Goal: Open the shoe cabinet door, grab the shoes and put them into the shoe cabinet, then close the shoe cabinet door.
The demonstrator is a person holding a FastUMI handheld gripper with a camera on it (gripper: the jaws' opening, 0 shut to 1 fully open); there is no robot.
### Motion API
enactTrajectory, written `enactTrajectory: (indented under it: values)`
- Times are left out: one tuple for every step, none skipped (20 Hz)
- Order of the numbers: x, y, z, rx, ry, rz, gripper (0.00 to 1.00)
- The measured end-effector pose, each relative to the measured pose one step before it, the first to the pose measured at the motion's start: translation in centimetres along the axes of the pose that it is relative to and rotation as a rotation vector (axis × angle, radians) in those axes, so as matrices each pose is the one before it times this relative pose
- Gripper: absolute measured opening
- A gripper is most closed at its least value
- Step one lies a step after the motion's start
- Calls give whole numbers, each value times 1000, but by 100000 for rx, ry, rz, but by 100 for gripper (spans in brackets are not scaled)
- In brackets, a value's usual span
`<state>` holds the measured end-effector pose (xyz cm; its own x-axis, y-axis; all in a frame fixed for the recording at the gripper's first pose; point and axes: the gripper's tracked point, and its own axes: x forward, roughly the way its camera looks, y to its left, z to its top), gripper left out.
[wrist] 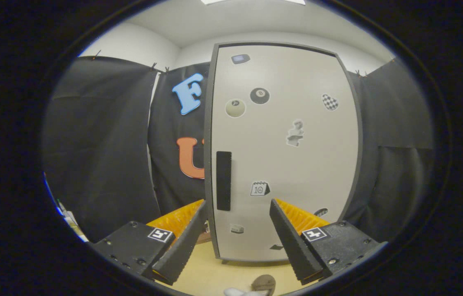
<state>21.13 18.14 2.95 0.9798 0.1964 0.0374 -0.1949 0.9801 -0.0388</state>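
Gripper [237,213] fingers were spread wide, holding nothing. Cabinet door [284,152] stood closed, beyond the fingers. Its vertical handle [223,181] ran up-down at the door's left edge, just ahead, nearer the left finger. Shoe [264,283] lay on the floor below.

Floor [208,267] (tan): cabinet [284,156], shoe [264,283]

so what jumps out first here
A tall cabinet stands shut beyond the open gripper, its door dotted with stickers, an eight-ball near the top. A dark handle runs down its left edge. A shoe lies on the floor between the fingers.
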Motion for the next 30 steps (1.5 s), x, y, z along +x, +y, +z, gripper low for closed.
enactTrajectory:
  values:
    - [1112, 80, 43, -1002, -79, -563, 99]
    - [1061, 250, 68, -341, -500, 46, 100]
    - [1061, 176, -52, 9, 199, 98, 99]
    - [892, 182, -199, 118, 953, 255, 100]
    - [792, 30, -90, 237, 626, -202, 99]
    - [728, 119, -5, 227, 303, -395, 99]
    - [600, 138, 25, -15, 54, -398, 99]
    - [680, 205, 89, -391, 56, -395, 99]
    - [610, 177, -131, -785, 243, -364, 99]
    - [529, 229, 5, -386, -214, -416, 99]
    - [449, 188, -73, -586, 410, -233, 97]
    - [419, 111, -94, -167, 168, 63, 95]
    - [346, 71, -198, 125, 487, -83, 92]
    - [367, 43, -82, 536, 398, -100, 91]
    - [283, -22, -361, 1036, 974, -172, 87]
    - [281, -51, -326, 1128, 1023, -34, 83]
    - [174, -306, -146, 2105, 262, -1669, 74]
    - [464, 406, -109, 1746, -47, 2238, 64]
    - [-328, 81, -27, 141, -434, -571, 53]
    - [-216, 96, 116, -1117, 370, -834, 42]
    - [269, -93, -156, -97, 94, -540, 41]
    - [-25, -221, -55, -55, 543, -894, 41]
    - [42, 14, -26, 249, 666, -14, 36]
    - [-83, 3, 24, -108, 642, 523, 35]
    - [52, -47, -33, 26, 407, 630, 33]
    - [-47, 6, -30, -390, 526, 1010, 32]
    - [-108, 23, -54, -124, 339, 868, 31]
    - [-139, -25, 23, -329, 260, 621, 31]
    - [-35, -39, -64, -23, 26, 440, 31]
    - [-117, 5, 16, -20, -3, 401, 31]
